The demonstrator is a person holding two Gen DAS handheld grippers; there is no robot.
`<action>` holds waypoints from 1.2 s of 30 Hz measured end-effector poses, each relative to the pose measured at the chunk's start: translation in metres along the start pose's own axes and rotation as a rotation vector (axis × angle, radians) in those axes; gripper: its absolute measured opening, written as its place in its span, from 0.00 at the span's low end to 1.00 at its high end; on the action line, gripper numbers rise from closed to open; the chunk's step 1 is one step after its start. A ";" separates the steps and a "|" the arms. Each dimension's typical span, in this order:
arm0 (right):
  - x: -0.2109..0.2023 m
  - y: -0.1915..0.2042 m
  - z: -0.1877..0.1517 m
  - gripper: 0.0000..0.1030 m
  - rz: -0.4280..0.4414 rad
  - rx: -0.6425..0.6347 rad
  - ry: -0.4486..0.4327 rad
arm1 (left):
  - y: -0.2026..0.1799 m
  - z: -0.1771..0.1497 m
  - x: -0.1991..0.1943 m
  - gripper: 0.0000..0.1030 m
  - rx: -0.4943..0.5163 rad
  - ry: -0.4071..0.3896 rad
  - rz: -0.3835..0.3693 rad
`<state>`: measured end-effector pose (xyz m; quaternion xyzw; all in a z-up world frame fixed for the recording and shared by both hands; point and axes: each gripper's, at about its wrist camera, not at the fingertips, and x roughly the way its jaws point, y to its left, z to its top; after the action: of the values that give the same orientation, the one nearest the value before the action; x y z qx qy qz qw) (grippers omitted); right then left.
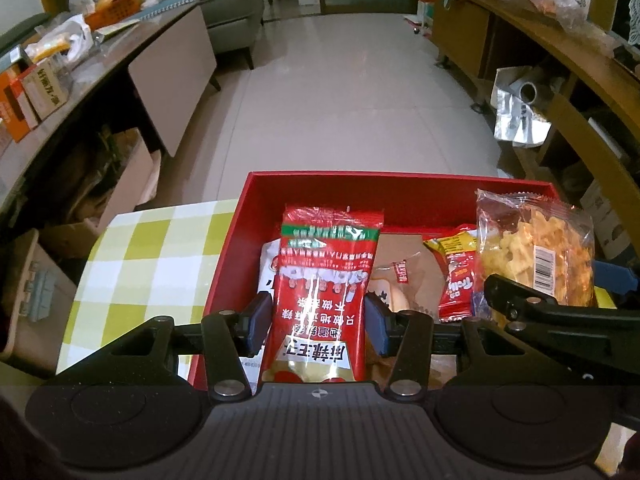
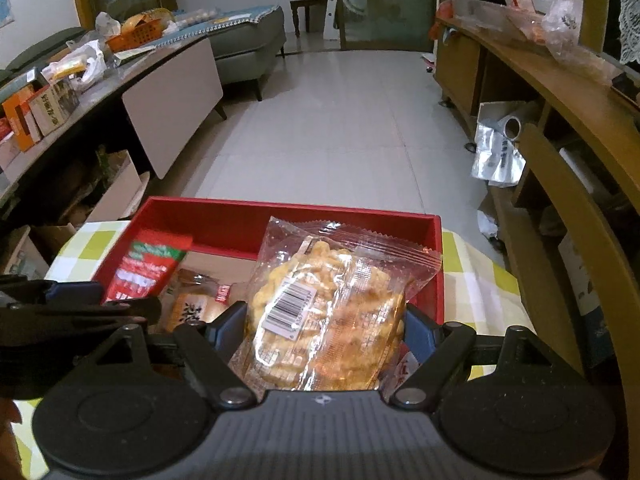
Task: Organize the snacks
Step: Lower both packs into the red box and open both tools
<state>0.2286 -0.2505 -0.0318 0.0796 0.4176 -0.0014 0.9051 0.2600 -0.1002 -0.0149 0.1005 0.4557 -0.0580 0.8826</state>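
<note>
1. Both hands are busy at once here: the left tool (image 1: 316, 322) pinches a red snack packet (image 1: 320, 300) by its lower half, its pads pressed on either side of the wrapper.
2. The right tool (image 2: 326, 330) clamps a clear bag of golden crackers (image 2: 332, 312), jaws set wide around the bulky bag and closed on it.
3. Both packs hang over the red box (image 1: 256, 200), which sits on the checked tabletop (image 1: 132, 264) close to its far edge, beyond which the floor shows.
4. Already lying in the box: a brown paper packet (image 1: 404, 264) and a small red candy packet (image 1: 456, 280), between the two held packs.
5. The step in hand looks like placing: two snacks being brought down into the box together.
6. Next move, I'd say: lower the red packet to the box's left side and the cracker bag to the right side, then spread each tool only once the pack rests down.
7. Go gently with the crackers; they look brittle.
</note>
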 end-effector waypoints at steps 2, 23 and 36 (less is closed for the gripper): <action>0.007 -0.001 0.000 0.86 0.009 0.006 0.015 | -0.001 0.001 0.002 0.54 0.003 -0.002 0.010; -0.027 0.003 0.007 0.88 -0.008 -0.009 -0.054 | 0.010 0.002 -0.021 0.77 -0.031 -0.040 0.009; -0.083 0.026 -0.025 0.89 0.032 -0.091 -0.065 | 0.038 -0.041 -0.064 0.84 -0.069 -0.012 -0.015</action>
<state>0.1575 -0.2262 0.0192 0.0448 0.3863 0.0294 0.9208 0.1981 -0.0529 0.0187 0.0661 0.4527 -0.0493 0.8879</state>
